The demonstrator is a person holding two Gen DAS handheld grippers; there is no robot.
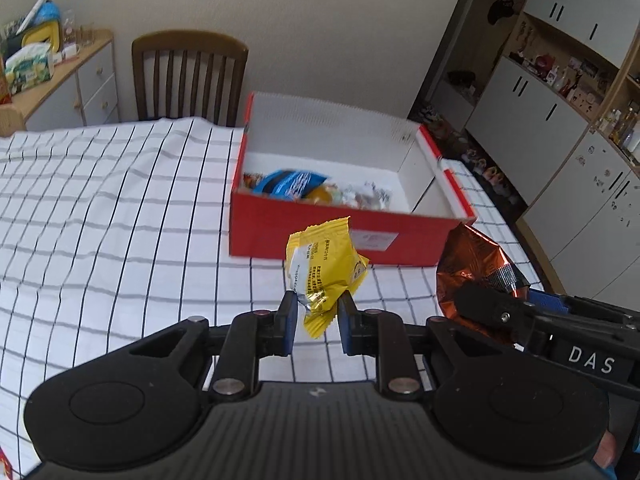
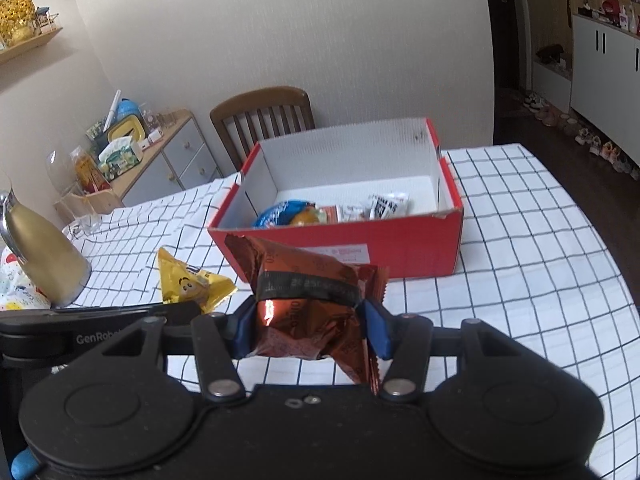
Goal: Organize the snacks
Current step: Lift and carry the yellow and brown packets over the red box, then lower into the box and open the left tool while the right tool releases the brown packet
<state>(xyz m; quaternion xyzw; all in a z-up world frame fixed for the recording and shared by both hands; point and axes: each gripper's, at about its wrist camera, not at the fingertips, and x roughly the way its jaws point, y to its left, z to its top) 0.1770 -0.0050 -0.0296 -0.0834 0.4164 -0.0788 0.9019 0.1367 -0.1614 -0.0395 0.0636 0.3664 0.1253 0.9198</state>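
Box (image 2: pixel 400 248) lies straight ahead of both grippers, open side up, the right gripper (image 2: pixel 312 334) clamping a copper packet (image 2: pixel 308 304) seemingly nearer its front wall than the left gripper (image 1: pixel 316 322) pinching a yellow packet (image 1: pixel 324 272).

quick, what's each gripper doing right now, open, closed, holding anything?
Left gripper: closed on a yellow snack packet.
Right gripper: closed on a copper-brown snack bag.
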